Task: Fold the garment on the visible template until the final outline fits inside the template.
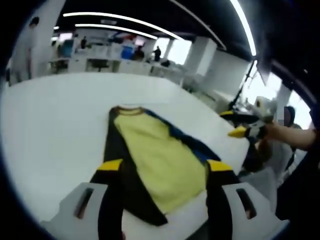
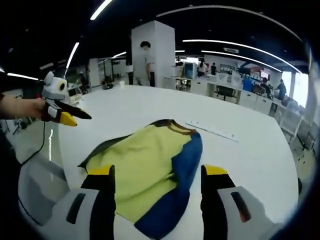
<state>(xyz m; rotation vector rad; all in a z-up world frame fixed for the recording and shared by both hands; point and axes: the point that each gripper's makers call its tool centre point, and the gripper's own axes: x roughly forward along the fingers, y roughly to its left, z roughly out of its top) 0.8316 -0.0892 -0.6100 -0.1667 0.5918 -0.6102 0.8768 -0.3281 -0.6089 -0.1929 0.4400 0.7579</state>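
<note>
Garment (image 2: 150, 165) lies on white table (image 2: 240, 150) — open-plan office behind.

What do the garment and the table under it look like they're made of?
Garment: probably a soft knit fabric, matte, in yellow, blue and dark panels; it lies limp with rumpled, curling edges. Table: a smooth, hard white top, perhaps laminate, with a faint sheen; the exact material is unclear.

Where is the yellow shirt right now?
The yellow shirt lies flat on the white table, just ahead of both open grippers.
</note>
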